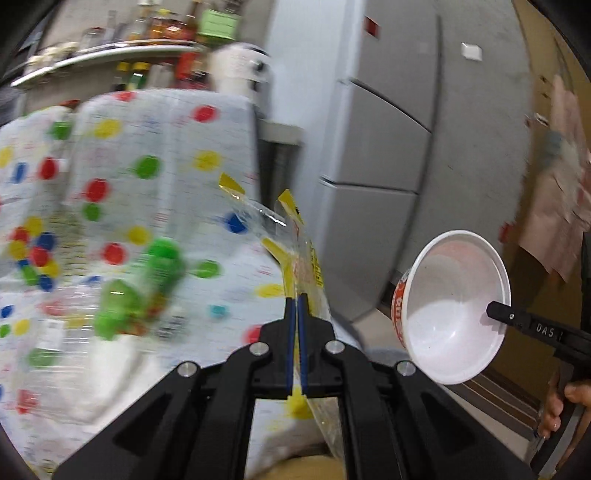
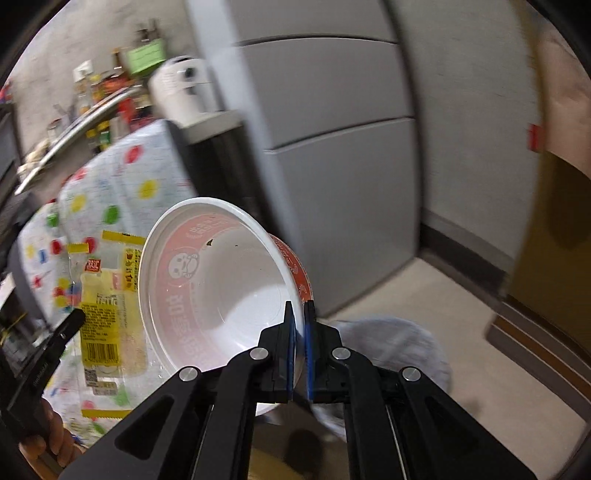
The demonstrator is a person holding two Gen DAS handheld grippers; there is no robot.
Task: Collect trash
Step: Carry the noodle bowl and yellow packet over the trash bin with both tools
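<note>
Jaws on both grippers are clamped down, each with a piece of trash in it. Left gripper (image 1: pixel 295 299) has its blue pads pressed together on a clear plastic wrapper (image 1: pixel 295 251) with yellow edges, and the thing sticks up and flops forward past the fingertips. Right gripper (image 2: pixel 299 306) is pinching the rim of a white instant-noodle bowl (image 2: pixel 221 280), one finger inside the wall and one outside, so the bowl hangs tilted with its mouth facing the camera. Inside it looks basically empty, just a couple of tiny dark specks on the white wall and the red print showing through; the outside is orange-red with white lettering.

From the left wrist view the same bowl (image 1: pixel 458 306) shows off to the right, held up in the air with the other gripper's finger hooked over its rim, and a hand (image 1: pixel 561 402) on the handle below it. From the right wrist view the wrapper (image 2: pixel 107 295) hangs just left of the bowl, barcode side visible.

Behind the wrapper there's a table with a polka-dot tablecloth (image 1: pixel 155 147), and something green and blurry lying on it that I can't make out. Further back is a grey fridge (image 1: pixel 388 155), plus a cluttered shelf of bottles (image 1: pixel 147 29) up by the wall
</note>
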